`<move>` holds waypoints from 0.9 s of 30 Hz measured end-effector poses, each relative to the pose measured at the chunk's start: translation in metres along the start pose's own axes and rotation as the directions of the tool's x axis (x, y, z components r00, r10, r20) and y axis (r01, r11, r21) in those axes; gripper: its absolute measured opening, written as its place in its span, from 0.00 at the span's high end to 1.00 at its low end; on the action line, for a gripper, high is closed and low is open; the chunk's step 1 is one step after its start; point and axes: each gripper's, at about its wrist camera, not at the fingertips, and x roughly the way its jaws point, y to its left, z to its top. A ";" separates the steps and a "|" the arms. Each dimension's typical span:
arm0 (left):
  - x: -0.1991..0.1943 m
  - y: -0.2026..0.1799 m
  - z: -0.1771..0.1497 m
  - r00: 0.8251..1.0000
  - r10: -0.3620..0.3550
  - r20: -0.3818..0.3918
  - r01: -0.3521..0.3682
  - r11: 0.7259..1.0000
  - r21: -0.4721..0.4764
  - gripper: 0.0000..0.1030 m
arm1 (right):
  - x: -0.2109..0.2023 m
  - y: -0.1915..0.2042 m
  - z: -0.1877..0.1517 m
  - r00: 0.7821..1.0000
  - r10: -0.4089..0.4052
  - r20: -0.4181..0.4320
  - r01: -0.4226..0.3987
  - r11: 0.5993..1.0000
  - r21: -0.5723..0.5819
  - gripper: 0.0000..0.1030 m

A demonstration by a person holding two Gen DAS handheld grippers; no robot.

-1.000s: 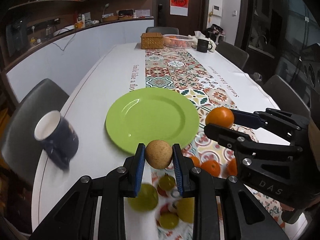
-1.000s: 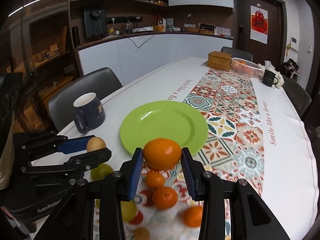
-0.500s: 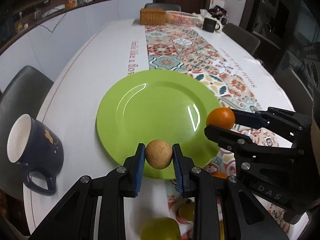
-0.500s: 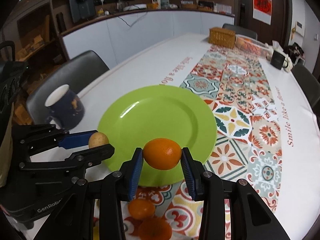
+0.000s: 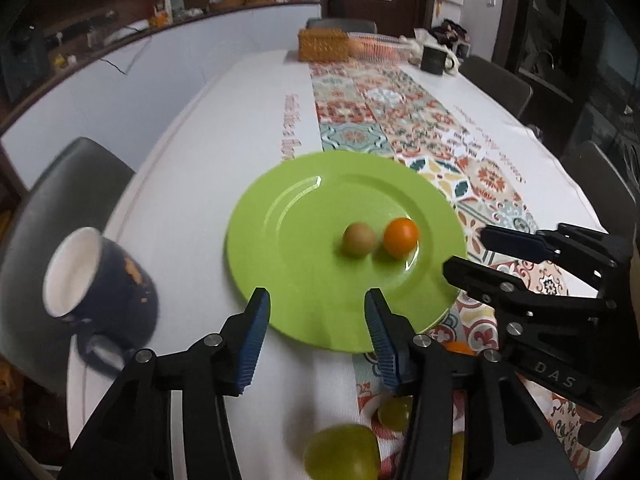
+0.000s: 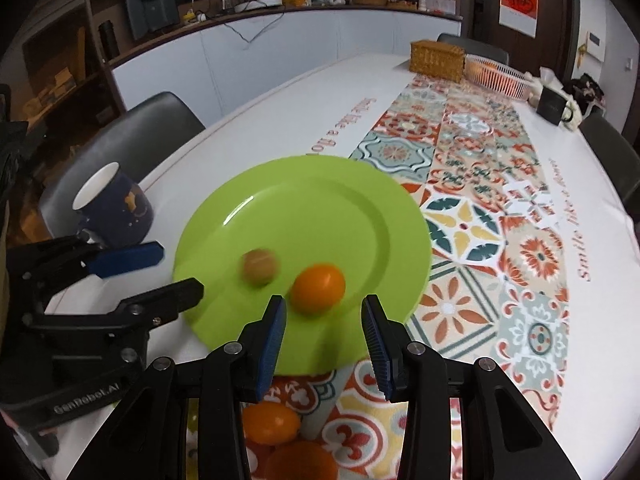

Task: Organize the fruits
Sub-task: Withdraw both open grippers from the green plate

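Observation:
A lime-green plate (image 5: 304, 248) (image 6: 320, 208) lies on the table. On it sit a small brown round fruit (image 5: 359, 239) (image 6: 260, 267) and an orange (image 5: 401, 237) (image 6: 318, 288), side by side. My left gripper (image 5: 318, 328) is open and empty at the plate's near rim; it also shows in the right wrist view (image 6: 160, 272). My right gripper (image 6: 324, 336) is open and empty just behind the orange; it also shows in the left wrist view (image 5: 476, 252). Green fruits (image 5: 342, 454) and oranges (image 6: 272, 422) lie on the runner near me.
A dark blue mug (image 5: 100, 288) (image 6: 114, 204) stands left of the plate. A patterned runner (image 6: 480, 208) crosses the table. A wicker box (image 5: 323, 44), a white basket (image 6: 496, 74) and a dark cup (image 5: 435, 60) stand at the far end. Chairs surround the table.
Both grippers have opened and let go: the brown fruit and the orange now rest on the plate. Both grippers have drawn back toward the plate's near rim.

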 end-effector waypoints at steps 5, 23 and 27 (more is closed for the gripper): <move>-0.037 -0.003 -0.013 0.996 0.058 0.072 -0.058 0.998 -0.008 0.42 | -0.038 0.006 -0.007 0.997 -0.027 0.078 0.027 1.000 -0.010 0.54; -0.161 -0.024 -0.084 0.952 0.112 0.285 -0.113 0.994 -0.015 0.13 | -0.160 0.039 -0.076 0.959 -0.041 0.280 0.047 0.999 -0.014 0.33; -0.169 -0.028 -0.100 0.950 0.115 0.289 -0.115 0.993 -0.016 0.12 | -0.170 0.044 -0.091 0.959 -0.036 0.281 0.039 0.999 -0.006 0.33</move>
